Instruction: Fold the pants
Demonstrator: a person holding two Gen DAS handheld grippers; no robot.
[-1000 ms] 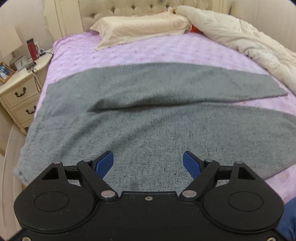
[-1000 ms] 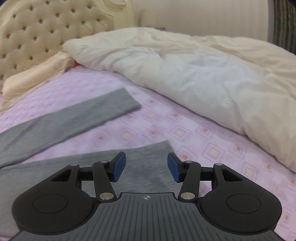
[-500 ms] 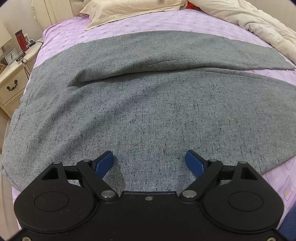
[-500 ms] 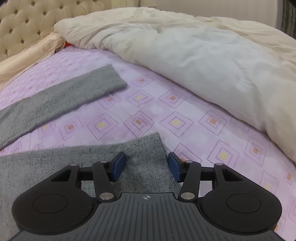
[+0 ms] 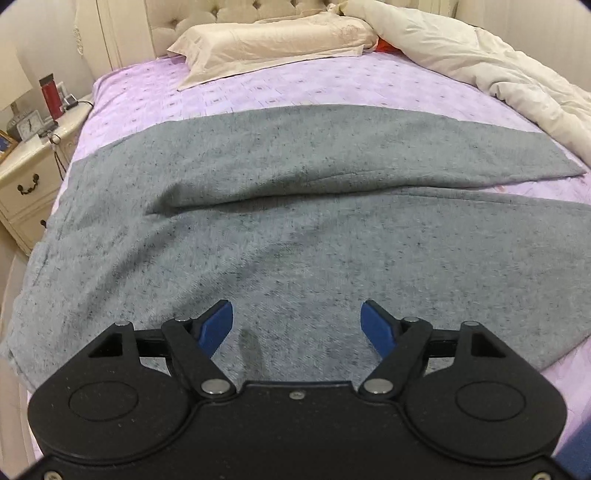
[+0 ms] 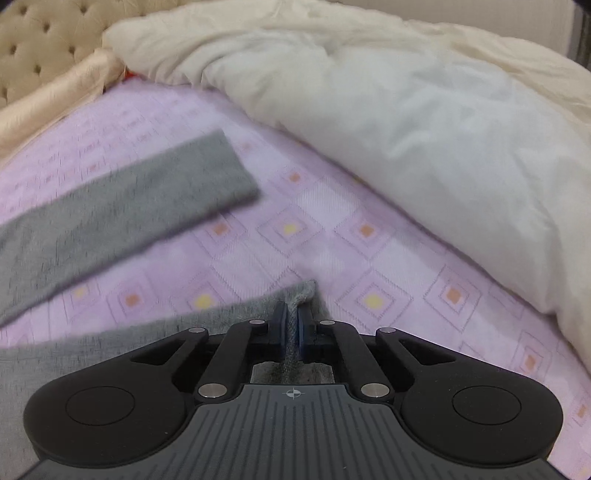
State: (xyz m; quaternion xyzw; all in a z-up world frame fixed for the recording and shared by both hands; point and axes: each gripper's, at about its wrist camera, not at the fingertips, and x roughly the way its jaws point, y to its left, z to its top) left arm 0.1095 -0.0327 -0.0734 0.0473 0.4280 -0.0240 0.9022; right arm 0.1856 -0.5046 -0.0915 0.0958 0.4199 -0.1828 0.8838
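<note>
One pair of grey pants (image 5: pixel 295 229) lies spread across the lilac bedsheet (image 5: pixel 288 85), its two legs running off to the right and its waist end reaching the left edge of the bed. One cream pillow (image 5: pixel 273 40) sits at the far end against the tufted headboard (image 5: pixel 236 9), and one rumpled white duvet (image 6: pixel 388 122) is heaped along the far right. One bedside cabinet (image 5: pixel 26 184) stands to the left, with a red bottle (image 5: pixel 51 99) and a small clock (image 5: pixel 26 127) on top.

The left gripper (image 5: pixel 297 321) hovers over the near leg close to the waist, its blue fingers (image 5: pixel 218 325) spread wide but drawing inward, with cloth lying beneath them and nothing pinched yet. The right gripper (image 6: pixel 291 326) is closing tight on the hem corner of the near leg, a ridge of grey cloth squeezed between its blue pads.

The far leg's hem (image 6: pixel 236 173) lies flat and apart from the near one, with a strip of bare sheet between them. Open sheet runs from both hems to the duvet's edge, and a wide band lies free between the pants and the pillow.
</note>
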